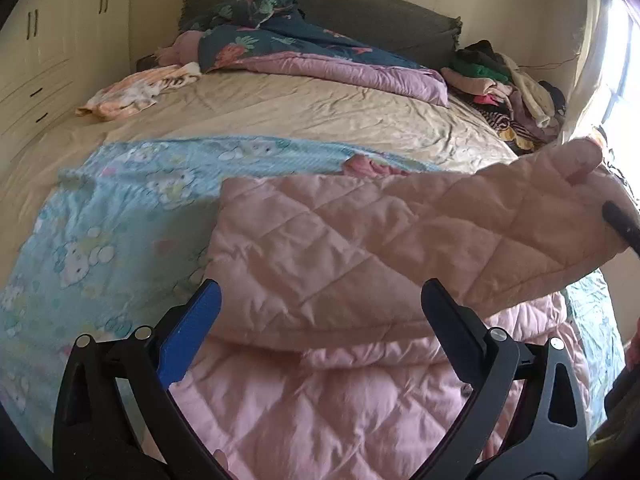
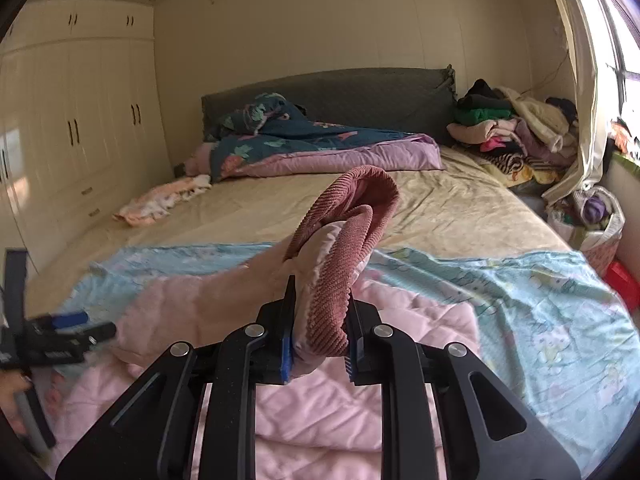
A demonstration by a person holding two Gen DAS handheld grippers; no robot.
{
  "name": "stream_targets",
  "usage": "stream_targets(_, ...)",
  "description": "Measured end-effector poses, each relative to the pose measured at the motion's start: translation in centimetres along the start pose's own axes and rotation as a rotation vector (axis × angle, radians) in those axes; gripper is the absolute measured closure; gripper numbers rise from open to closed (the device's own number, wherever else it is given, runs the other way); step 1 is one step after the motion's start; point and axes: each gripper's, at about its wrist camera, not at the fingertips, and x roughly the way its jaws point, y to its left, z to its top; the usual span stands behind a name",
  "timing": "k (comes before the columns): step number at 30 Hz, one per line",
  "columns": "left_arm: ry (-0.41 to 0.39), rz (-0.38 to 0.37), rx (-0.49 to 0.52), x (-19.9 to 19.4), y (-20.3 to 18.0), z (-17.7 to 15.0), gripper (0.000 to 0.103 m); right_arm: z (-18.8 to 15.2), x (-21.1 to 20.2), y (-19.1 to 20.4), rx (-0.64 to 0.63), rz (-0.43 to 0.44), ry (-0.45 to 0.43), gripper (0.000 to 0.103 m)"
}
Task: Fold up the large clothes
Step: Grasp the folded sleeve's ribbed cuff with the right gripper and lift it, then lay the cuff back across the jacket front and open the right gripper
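A pink quilted jacket lies on a light-blue cartoon-print sheet on the bed. My left gripper is open and empty, its fingers spread just above the jacket body. One sleeve is lifted and stretched across to the right. My right gripper is shut on that sleeve's ribbed dusty-pink cuff and holds it up above the jacket. The left gripper also shows blurred at the left edge of the right wrist view.
The bed has a beige sheet. A purple and dark floral duvet lies by the grey headboard. A pile of clothes sits at the far right corner. An orange-white garment lies at left. Wardrobes line the left wall.
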Motion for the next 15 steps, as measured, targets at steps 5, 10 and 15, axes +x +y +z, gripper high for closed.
stream_targets(5,0.025,-0.012,0.024,1.7,-1.3,0.7,0.01,-2.2,1.6,-1.7,0.036,-0.024,0.054,0.085)
stream_targets(10,0.053,-0.021,0.072,3.1,-2.7,0.8,0.01,-4.9,3.0,-2.5,0.081,-0.041,0.106,0.085)
stream_targets(15,0.082,-0.055,0.082,4.1,-3.3,0.5,0.01,-6.9,3.8,-3.0,0.119,-0.05,0.15,0.084)
